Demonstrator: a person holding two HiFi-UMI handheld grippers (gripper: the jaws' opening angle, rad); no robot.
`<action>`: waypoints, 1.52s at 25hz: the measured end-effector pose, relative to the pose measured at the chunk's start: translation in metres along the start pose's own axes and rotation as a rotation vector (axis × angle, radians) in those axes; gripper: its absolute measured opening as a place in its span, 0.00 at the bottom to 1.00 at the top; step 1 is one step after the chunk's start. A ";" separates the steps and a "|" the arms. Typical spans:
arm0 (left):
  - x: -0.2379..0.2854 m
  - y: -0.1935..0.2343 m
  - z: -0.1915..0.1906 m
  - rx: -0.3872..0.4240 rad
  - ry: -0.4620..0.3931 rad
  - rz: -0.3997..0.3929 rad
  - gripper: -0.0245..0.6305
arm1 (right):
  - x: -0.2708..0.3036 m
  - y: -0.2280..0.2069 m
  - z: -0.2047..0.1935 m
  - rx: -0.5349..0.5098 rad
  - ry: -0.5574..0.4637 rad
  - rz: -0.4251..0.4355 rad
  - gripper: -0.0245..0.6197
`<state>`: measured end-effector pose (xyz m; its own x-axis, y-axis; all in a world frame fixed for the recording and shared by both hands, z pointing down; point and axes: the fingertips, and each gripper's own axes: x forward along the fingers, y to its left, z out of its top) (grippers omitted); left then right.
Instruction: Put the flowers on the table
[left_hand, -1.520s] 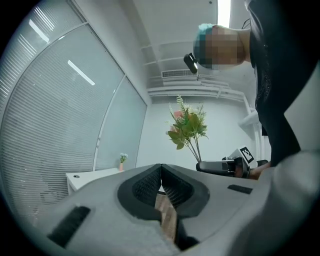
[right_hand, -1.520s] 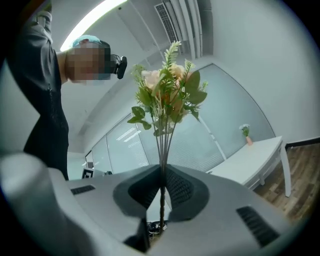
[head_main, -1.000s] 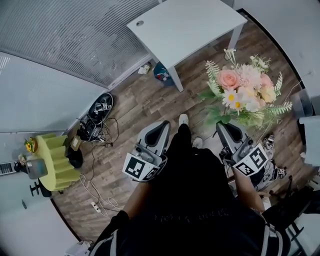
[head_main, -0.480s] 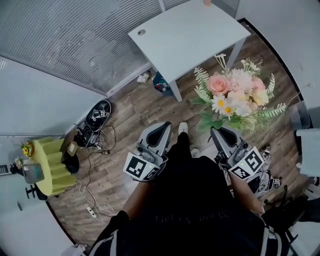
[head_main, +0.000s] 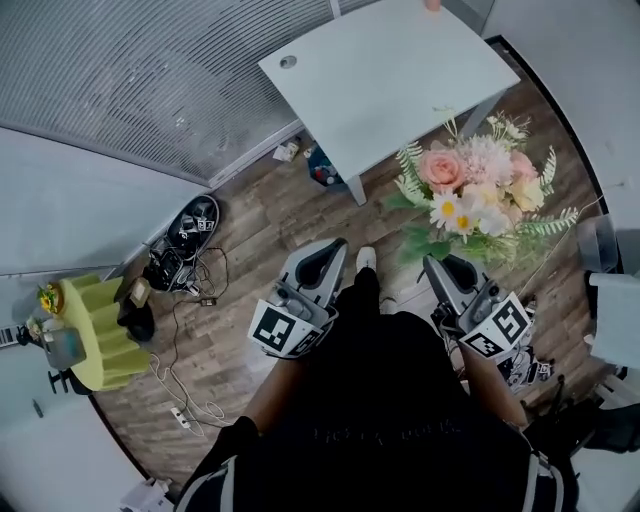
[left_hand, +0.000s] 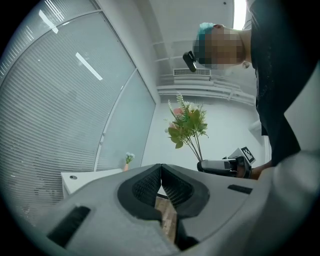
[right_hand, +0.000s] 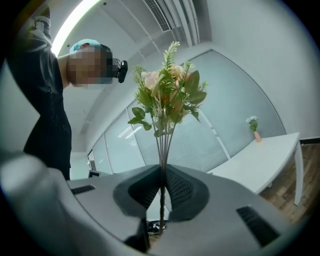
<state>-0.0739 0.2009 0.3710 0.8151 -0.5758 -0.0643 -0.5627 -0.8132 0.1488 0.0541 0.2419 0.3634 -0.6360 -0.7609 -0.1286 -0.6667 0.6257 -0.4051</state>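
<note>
Holding the bouquet (head_main: 478, 195) aloft, stems clamped in right gripper (right_hand: 162, 172), left gripper (left_hand: 161, 170) closed empty, placing on far counter (head_main: 400, 80) not yet done.

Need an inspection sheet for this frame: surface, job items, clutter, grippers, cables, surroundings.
Surface: white table, top bare except a small vase of flowers at its far end.
Job's things: flower bouquet, held upright by its stems, not yet on the table.
Clutter: black gear with marker tags on the floor by the wall; small items under the table; yellow-green ridged stand.
Grippers: left gripper shut, nothing in it; right gripper shut on the bouquet's stems.
Cables: loose cables and a power strip on the floor.
Surroundings: wood floor; glass wall with blinds.
</note>
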 end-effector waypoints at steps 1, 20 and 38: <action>0.001 0.003 -0.001 0.000 0.003 -0.002 0.07 | 0.003 -0.001 0.001 0.002 -0.004 -0.001 0.11; 0.059 0.114 0.005 -0.062 0.026 -0.053 0.07 | 0.094 -0.059 0.017 -0.002 -0.003 -0.081 0.11; 0.137 0.152 0.003 -0.053 0.050 -0.019 0.07 | 0.123 -0.147 0.043 0.058 -0.028 -0.058 0.11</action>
<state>-0.0481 -0.0021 0.3820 0.8324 -0.5539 -0.0189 -0.5396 -0.8177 0.2003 0.0904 0.0486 0.3681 -0.5856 -0.8004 -0.1283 -0.6776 0.5702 -0.4646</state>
